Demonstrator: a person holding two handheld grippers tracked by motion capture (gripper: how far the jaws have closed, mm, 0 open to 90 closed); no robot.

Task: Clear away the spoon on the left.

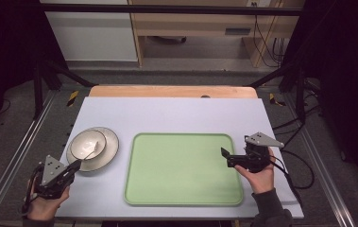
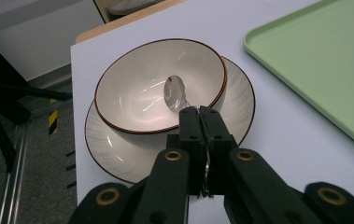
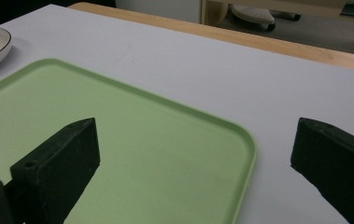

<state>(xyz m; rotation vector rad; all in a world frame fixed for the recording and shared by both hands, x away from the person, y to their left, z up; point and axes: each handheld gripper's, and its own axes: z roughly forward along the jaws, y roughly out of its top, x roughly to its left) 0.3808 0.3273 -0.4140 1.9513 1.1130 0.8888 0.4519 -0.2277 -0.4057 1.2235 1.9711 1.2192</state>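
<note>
A white bowl (image 1: 86, 143) with a dark rim sits on a larger white plate (image 1: 108, 152) at the table's left. In the bowl lies a metal spoon (image 2: 174, 91), its handle running back over the rim. My left gripper (image 2: 199, 112) is shut on that handle; in the high view the left gripper (image 1: 76, 164) sits just in front of the plate. A pale green tray (image 1: 183, 168) with nothing on it lies at the table's middle. My right gripper (image 1: 226, 158) hovers over the tray's right edge, open, nothing between its jaws (image 3: 193, 154).
The table (image 1: 176, 111) has a white cover, with a wooden strip (image 1: 172, 91) along the far edge. The tray's corner (image 3: 244, 140) lies under the right gripper. Black frame bars and cables stand beside the table on both sides.
</note>
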